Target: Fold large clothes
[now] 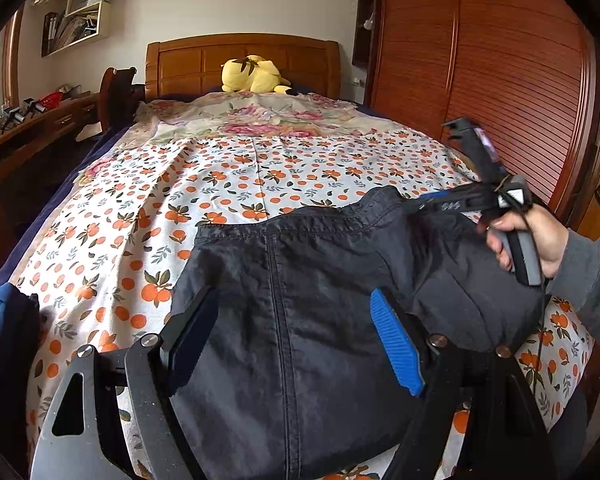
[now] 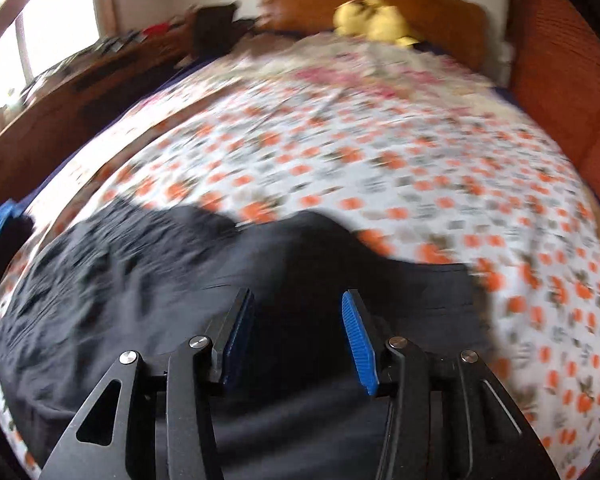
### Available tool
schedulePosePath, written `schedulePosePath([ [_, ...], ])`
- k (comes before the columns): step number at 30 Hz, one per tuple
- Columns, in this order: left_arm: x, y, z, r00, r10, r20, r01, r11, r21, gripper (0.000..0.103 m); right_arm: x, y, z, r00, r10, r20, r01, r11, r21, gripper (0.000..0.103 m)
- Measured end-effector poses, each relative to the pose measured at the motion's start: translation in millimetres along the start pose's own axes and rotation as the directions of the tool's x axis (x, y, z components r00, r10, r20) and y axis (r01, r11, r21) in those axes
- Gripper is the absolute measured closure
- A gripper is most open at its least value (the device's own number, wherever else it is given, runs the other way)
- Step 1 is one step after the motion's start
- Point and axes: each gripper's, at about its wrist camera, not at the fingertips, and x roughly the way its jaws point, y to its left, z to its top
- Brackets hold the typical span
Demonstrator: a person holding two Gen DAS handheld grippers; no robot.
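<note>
A black garment lies spread on the near part of the bed, with a stitched hem along its far edge and a seam down its middle. My left gripper hovers over it, jaws wide apart, with the cloth between and below the fingers but not pinched. A hand holds my right gripper at the garment's raised far right corner. In the blurred right wrist view, the right gripper stands open above the black garment, with nothing clamped between its blue pads.
The bed has an orange-patterned sheet, a floral cover further back and a yellow plush toy by the wooden headboard. A blue cloth lies at the near left. A brown wardrobe stands to the right and a desk to the left.
</note>
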Motion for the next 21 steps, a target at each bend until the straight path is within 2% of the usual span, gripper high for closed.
schedulePosePath([
  [4,-1.4,5.2,-1.4,1.0,0.003,-0.002,-0.003,1.0,-0.006,0.024,22.7,12.5,1.9,0.997,-0.043,-0.067,0.041,0.999,-0.033,0.056],
  [7,-3.4,7.9,-2.5,1.0,0.005,0.0,-0.005,1.0,-0.006,0.024,32.5,12.5,8.6,0.995,-0.06,-0.082,0.058,0.998,-0.028,0.056],
  [12,-2.1,13.3,-4.0,1.0,0.008,-0.007,-0.008,1.0,-0.014,0.024,45.6,17.1,12.4,0.991,-0.087,-0.103,0.078,0.993,-0.085,0.078],
  [14,-1.9,14.0,-3.4,1.0,0.005,-0.007,-0.005,1.0,-0.017,0.024,52.8,28.3,19.2,0.991,-0.095,-0.098,0.084,0.99,-0.11,0.085],
  [16,-1.5,13.1,-3.5,1.0,0.004,-0.008,-0.004,1.0,-0.016,0.024,55.8,31.0,22.2,0.991,-0.111,-0.075,0.102,0.988,-0.119,0.088],
  [19,1.0,11.2,-4.2,1.0,0.004,-0.015,-0.005,1.0,-0.012,0.024,54.9,35.6,29.3,0.988,-0.151,-0.023,0.148,0.984,-0.104,0.089],
  [21,2.7,8.9,-5.4,1.0,0.003,-0.02,-0.003,1.0,-0.007,0.024,51.4,35.6,32.7,0.989,-0.151,-0.005,0.15,0.986,-0.078,0.089],
])
